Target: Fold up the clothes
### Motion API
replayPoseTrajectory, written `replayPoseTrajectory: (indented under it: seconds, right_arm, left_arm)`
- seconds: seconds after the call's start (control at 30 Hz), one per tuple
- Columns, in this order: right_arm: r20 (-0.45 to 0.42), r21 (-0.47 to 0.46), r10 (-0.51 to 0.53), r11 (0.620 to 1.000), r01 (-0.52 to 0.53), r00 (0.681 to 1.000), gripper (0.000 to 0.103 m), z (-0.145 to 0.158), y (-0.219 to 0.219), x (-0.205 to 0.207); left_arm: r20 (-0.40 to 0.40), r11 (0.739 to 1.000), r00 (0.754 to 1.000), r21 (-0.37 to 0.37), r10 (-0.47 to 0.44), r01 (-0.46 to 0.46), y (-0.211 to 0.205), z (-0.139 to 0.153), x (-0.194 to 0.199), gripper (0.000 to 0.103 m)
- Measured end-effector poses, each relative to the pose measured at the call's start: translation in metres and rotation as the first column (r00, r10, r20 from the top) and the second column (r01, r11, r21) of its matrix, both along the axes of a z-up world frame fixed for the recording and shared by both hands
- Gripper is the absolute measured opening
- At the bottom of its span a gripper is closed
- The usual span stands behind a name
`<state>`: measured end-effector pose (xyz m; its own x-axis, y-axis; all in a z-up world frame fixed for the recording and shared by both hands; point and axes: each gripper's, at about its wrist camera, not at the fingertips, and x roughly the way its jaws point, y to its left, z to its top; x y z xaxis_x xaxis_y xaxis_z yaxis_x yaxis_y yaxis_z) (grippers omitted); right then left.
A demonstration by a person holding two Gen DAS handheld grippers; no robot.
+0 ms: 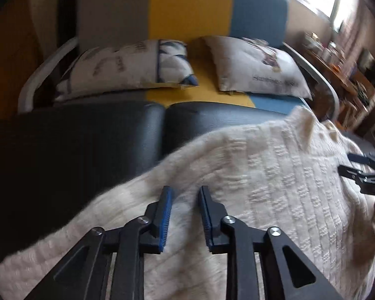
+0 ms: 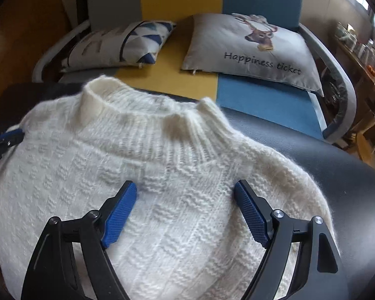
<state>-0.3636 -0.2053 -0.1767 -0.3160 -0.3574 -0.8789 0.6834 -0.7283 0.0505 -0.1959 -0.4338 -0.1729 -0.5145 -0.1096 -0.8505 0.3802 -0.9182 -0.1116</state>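
Sofa in grey, yellow and blue panels at the back, two printed cushions on its seat. In front, a black padded surface carries the white knit sweater — front up, collar toward the sofa. Right gripper hovers over the chest, fingers wide, nothing between. Left gripper over the sweater's edge — fingers narrow but apart, gripping nothing.
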Motion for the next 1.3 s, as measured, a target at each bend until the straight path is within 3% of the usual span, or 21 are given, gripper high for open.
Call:
replayPoseTrajectory:
  seconds: [0.13, 0.23, 0.33, 0.43, 0.53, 0.63, 0.67, 0.77, 0.87, 1.0, 1.1, 1.17, 1.23, 1.3]
  right_arm:
    - [-0.010, -0.005, 0.001, 1.000, -0.001, 1.000, 0.083, 0.002, 0.001, 0.003]
    - [-0.026, -0.020, 0.058, 0.998, -0.058, 0.998, 0.083, 0.016, -0.005, 0.009]
    - [-0.070, -0.008, 0.096, 0.995, -0.097, 0.993, 0.083, 0.028, -0.014, 0.010]
    - [-0.084, 0.004, 0.099, 0.995, -0.099, 0.992, 0.083, 0.030, -0.019, 0.001]
    - [-0.069, 0.024, 0.064, 0.998, -0.062, 0.996, 0.083, 0.023, -0.019, -0.018]
    - [-0.050, 0.049, -0.019, 0.999, 0.021, 0.999, 0.083, 0.009, -0.009, -0.037]
    - [-0.044, 0.011, -0.049, 0.999, 0.050, 0.998, 0.084, 0.007, -0.002, -0.042]
    - [-0.084, -0.055, -0.089, 0.995, 0.084, 0.993, 0.084, 0.002, 0.014, -0.036]
    - [-0.093, -0.063, -0.086, 0.995, 0.080, 0.992, 0.084, 0.003, 0.017, -0.032]
    - [-0.050, -0.020, -0.058, 0.998, 0.057, 0.997, 0.085, 0.015, 0.008, -0.035]
    - [-0.066, -0.050, 0.048, 0.997, -0.051, 0.997, 0.085, 0.040, 0.005, -0.016]
    - [-0.074, -0.018, 0.146, 0.989, -0.148, 0.987, 0.085, 0.048, 0.000, 0.005]
    - [-0.101, 0.109, 0.206, 0.975, -0.195, 0.973, 0.085, 0.039, -0.004, 0.022]
    - [-0.097, 0.210, 0.221, 0.958, -0.197, 0.971, 0.085, 0.020, -0.007, 0.029]
  left_arm:
    - [-0.006, 0.999, 1.000, 0.031, 0.016, -0.016, 0.002, 0.008, 0.006, 0.022]
    - [-0.092, 0.996, 0.992, 0.020, -0.083, 0.085, 0.026, 0.026, -0.005, 0.019]
    - [-0.154, 0.975, 0.963, -0.045, -0.222, 0.217, 0.066, 0.042, -0.030, 0.020]
    - [-0.144, 0.955, 0.945, -0.086, -0.295, 0.285, 0.094, 0.041, -0.062, 0.020]
    - [-0.103, 0.957, 0.953, -0.077, -0.287, 0.280, 0.102, 0.026, -0.092, 0.020]
    - [-0.063, 0.976, 0.975, -0.058, -0.214, 0.210, 0.097, 0.007, -0.111, 0.021]
    - [-0.051, 0.981, 0.981, -0.057, -0.186, 0.184, 0.094, 0.001, -0.114, 0.021]
    - [-0.080, 0.990, 0.987, -0.043, -0.139, 0.136, 0.092, -0.003, -0.106, 0.021]
    - [-0.091, 0.991, 0.987, -0.034, -0.131, 0.128, 0.093, 0.000, -0.100, 0.021]
    - [-0.118, 0.984, 0.979, 0.030, -0.169, 0.174, 0.092, 0.014, -0.089, 0.021]
    - [-0.142, 0.970, 0.960, -0.006, -0.241, 0.242, 0.096, 0.025, -0.064, 0.021]
    - [-0.122, 0.961, 0.953, -0.045, -0.276, 0.272, 0.097, 0.023, -0.046, 0.021]
    - [-0.065, 0.964, 0.964, -0.087, -0.259, 0.253, 0.095, 0.011, -0.037, 0.021]
    - [-0.034, 0.971, 0.973, -0.084, -0.228, 0.224, 0.088, -0.004, -0.032, 0.022]
